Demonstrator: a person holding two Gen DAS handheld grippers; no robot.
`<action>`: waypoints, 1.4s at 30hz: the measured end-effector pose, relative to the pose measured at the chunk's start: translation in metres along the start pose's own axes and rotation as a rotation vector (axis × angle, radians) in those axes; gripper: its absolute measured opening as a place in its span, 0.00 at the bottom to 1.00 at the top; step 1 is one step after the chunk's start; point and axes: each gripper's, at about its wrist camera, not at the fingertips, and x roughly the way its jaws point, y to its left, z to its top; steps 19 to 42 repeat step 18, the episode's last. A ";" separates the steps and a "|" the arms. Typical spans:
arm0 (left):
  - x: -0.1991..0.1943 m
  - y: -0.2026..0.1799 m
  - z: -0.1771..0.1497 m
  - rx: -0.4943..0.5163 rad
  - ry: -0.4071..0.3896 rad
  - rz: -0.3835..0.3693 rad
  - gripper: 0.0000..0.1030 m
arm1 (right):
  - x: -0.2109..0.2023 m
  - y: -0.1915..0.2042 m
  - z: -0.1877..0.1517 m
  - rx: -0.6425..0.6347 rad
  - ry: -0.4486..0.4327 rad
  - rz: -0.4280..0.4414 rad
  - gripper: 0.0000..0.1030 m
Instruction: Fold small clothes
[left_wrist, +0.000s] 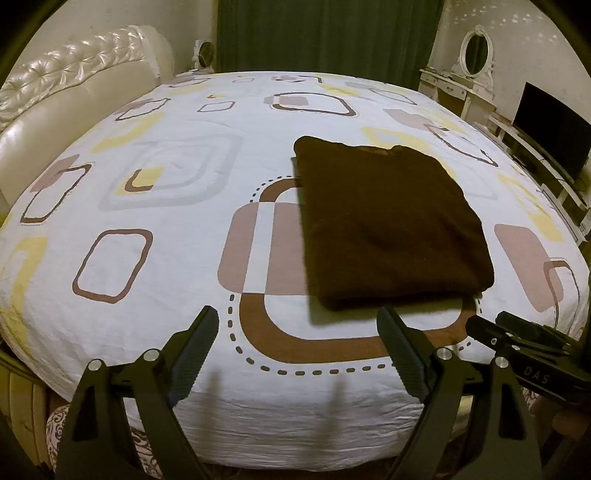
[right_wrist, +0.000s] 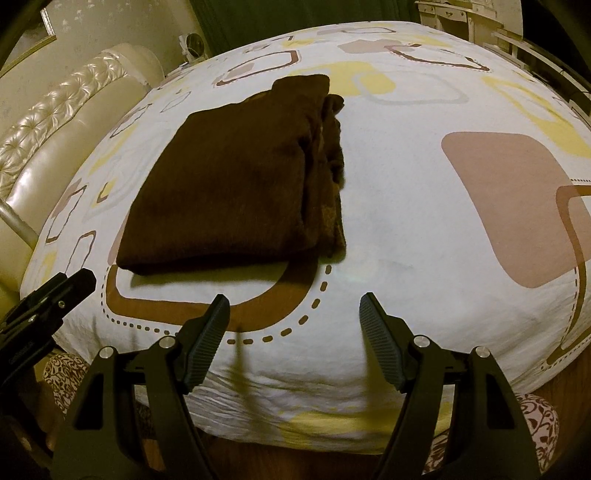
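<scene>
A dark brown garment (left_wrist: 388, 229) lies folded into a flat rectangle on the patterned bed sheet (left_wrist: 177, 236). In the right wrist view the same brown garment (right_wrist: 236, 184) shows stacked layers along its right edge. My left gripper (left_wrist: 297, 314) hovers open near the bed's front edge, just short of the garment's near edge, with nothing between its fingers. My right gripper (right_wrist: 293, 301) is open too, empty, to the right of the garment's near corner. Each gripper shows at the side of the other's view: the right gripper (left_wrist: 524, 339) and the left gripper (right_wrist: 55, 295).
A cream tufted headboard (left_wrist: 70, 96) runs along the left side of the bed. A white dressing table with an oval mirror (left_wrist: 476, 51) and a dark screen (left_wrist: 550, 129) stand beyond the right side. Green curtains (left_wrist: 328, 37) hang behind.
</scene>
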 end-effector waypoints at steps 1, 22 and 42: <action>0.000 0.000 0.000 -0.002 0.002 -0.006 0.85 | 0.000 0.000 0.000 0.000 0.001 0.000 0.71; 0.037 0.106 0.102 -0.112 -0.064 0.194 0.86 | -0.018 -0.026 0.077 0.050 -0.129 0.058 0.79; 0.037 0.106 0.102 -0.112 -0.064 0.194 0.86 | -0.018 -0.026 0.077 0.050 -0.129 0.058 0.79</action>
